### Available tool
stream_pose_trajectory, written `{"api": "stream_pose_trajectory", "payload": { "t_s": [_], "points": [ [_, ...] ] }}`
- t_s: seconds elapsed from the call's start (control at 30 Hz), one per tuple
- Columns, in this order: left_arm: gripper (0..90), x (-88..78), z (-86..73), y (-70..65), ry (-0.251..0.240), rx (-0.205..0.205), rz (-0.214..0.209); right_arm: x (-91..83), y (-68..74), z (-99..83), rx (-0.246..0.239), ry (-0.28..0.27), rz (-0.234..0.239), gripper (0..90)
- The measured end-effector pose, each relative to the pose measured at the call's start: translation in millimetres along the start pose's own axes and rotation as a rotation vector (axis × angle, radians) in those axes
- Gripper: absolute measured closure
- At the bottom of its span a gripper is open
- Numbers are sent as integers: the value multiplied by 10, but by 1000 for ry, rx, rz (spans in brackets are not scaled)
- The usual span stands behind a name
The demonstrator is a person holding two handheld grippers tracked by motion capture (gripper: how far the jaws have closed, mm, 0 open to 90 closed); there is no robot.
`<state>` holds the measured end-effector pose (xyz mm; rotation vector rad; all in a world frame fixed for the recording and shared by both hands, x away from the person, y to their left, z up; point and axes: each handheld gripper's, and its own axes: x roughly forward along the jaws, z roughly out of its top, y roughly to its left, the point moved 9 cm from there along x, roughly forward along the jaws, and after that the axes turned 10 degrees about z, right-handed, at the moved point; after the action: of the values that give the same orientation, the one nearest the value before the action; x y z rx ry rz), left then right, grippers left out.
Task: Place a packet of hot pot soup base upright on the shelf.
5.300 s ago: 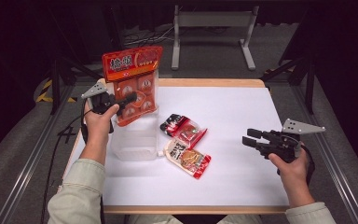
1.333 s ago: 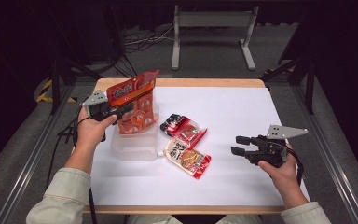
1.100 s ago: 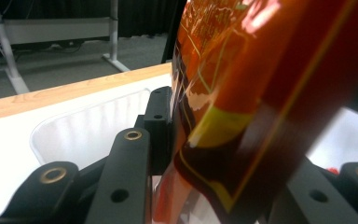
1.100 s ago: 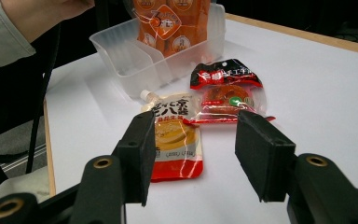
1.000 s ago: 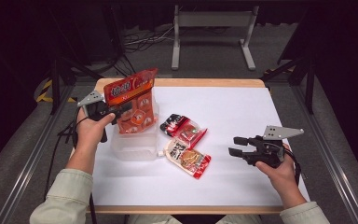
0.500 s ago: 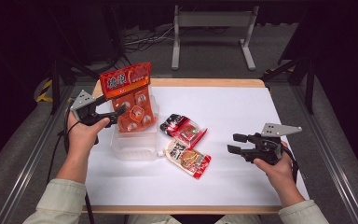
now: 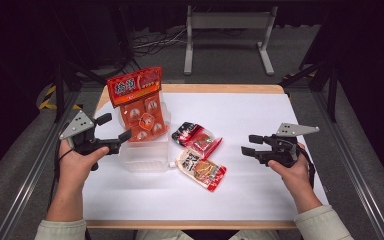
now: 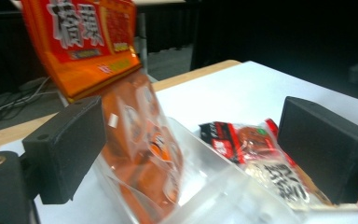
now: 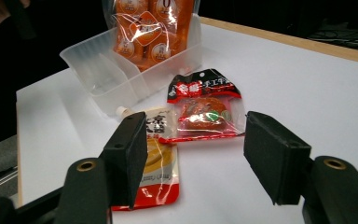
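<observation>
Orange and upright, the candy bag (image 7: 140, 107) stands in the clear plastic bin (image 7: 145, 157) at the left part of the white desk (image 7: 260, 120), its red header card rising well above the bin's rim and leaning a little toward the far side. The left claw (image 7: 115, 134) sits just to the left of the bin; its jaws have just been opening and now stand spread, with nothing pinched between them. In the left gripper view the bag (image 8: 135, 135) shows just beyond the gap between the two black jaws, close to the left one, though the blur leaves it unclear whether that pad brushes the wrapper. The bin's (image 8: 223, 186) translucent wall runs across the lower middle of that view.

Just right of the bin lie two flat packets: a red-and-black snack packet (image 7: 196, 138) farther off and a spouted pouch (image 7: 202, 170) nearer, the first overlapping the second's far end. The right claw (image 7: 250, 145) is held over the right side of the desk, well apart from them, aimed left at them; its jaws have been opening too and stand spread around nothing. The right gripper view frames the snack packet (image 9: 205, 112) and the pouch (image 9: 156, 158) between its jaws.
</observation>
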<state>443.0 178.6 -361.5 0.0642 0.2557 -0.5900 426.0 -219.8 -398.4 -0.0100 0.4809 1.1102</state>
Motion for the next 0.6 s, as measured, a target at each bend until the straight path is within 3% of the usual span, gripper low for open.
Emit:
{"api": "stream_pose_trajectory", "payload": {
  "t_s": [0.13, 0.27, 0.37, 0.6],
  "points": [
    [85, -49, -28, -77, 5, 8, -19, 15, -65, 44, -11, 7, -16, 389],
    [81, -100, -154, -138, 35, -1, -52, 41, -131, 106, -14, 10, -24, 380],
    [76, -127, -218, -94, 50, -2, -33, 97, -187, 135, -3, 33, -26, 383],
    [73, -245, -229, -76, 37, -32, -37, 275, -304, 230, 0, 58, -9, 379]
  ]
}}
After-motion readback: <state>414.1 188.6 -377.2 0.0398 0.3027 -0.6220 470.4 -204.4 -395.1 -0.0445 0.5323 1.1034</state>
